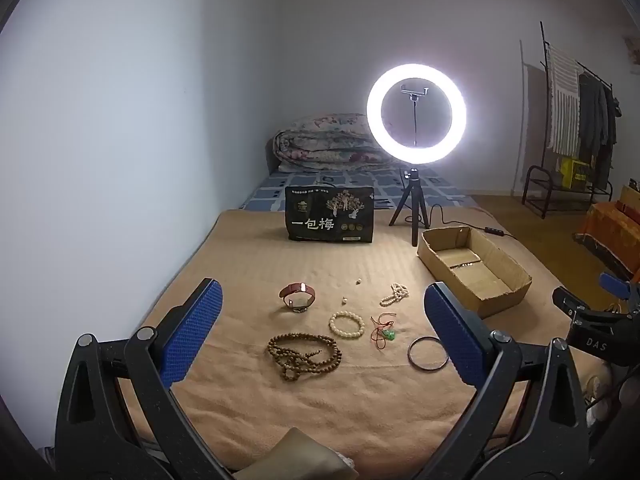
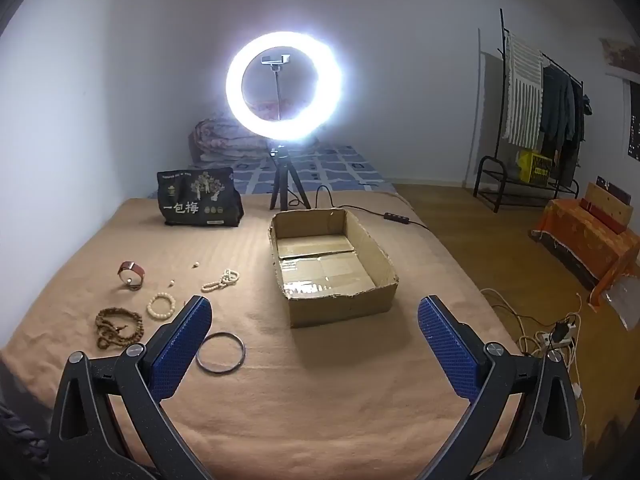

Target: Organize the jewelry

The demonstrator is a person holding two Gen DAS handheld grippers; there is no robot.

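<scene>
Hovering with ribbed blue pads spread wide, the left gripper (image 1: 322,330) frames brown wooden prayer beads (image 1: 305,355) and a cream bead bracelet (image 1: 347,324) between its fingers, while the equally wide right gripper (image 2: 314,344) faces the open corrugated cardboard box (image 2: 344,308), a thin dark metal bangle (image 2: 220,352) just beside its left finger.

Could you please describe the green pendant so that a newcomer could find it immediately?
Start at the open cardboard box on the tan blanket. Left of it, between the cream bead bracelet and the dark metal bangle, lies a small green pendant on thin red cord, the only green piece.
</scene>
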